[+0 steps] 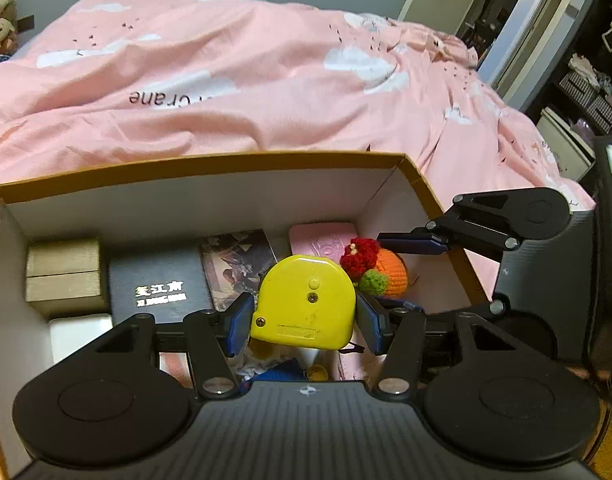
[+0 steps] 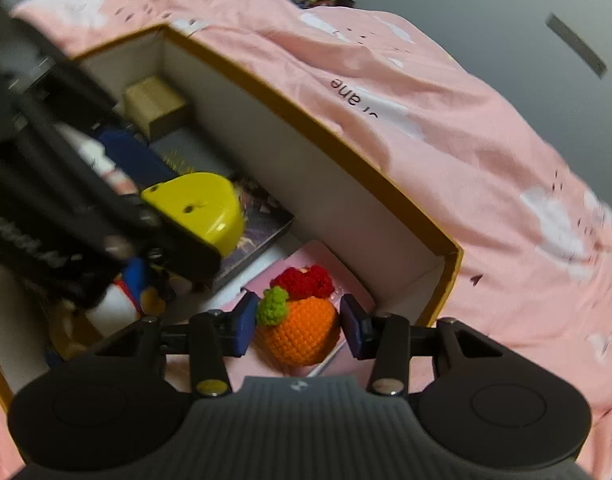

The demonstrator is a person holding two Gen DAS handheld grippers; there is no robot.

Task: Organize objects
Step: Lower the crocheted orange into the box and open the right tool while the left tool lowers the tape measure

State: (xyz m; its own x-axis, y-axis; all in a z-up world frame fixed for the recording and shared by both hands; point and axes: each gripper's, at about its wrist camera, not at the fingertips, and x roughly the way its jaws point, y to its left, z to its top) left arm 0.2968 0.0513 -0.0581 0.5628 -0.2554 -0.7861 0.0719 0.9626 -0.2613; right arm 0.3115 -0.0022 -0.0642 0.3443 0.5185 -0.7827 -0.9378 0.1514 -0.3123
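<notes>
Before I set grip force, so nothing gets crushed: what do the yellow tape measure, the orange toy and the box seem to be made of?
Tape measure: hard, glossy plastic by its sheen, with visible screws. Orange toy: crocheted yarn, soft-looking, with clear stitch loops and red and green tufts. Box: seemingly matte cardboard, with thin walls, white inside and an orange-brown rim.

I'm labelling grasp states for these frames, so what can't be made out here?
- Left wrist view: things under the yellow tape measure are hidden by it and the left gripper.
- Left wrist view: the right gripper fingertips are partly behind the crocheted orange toy.
- Right wrist view: motion blur leaves the left gripper's pad contact unclear.
</notes>
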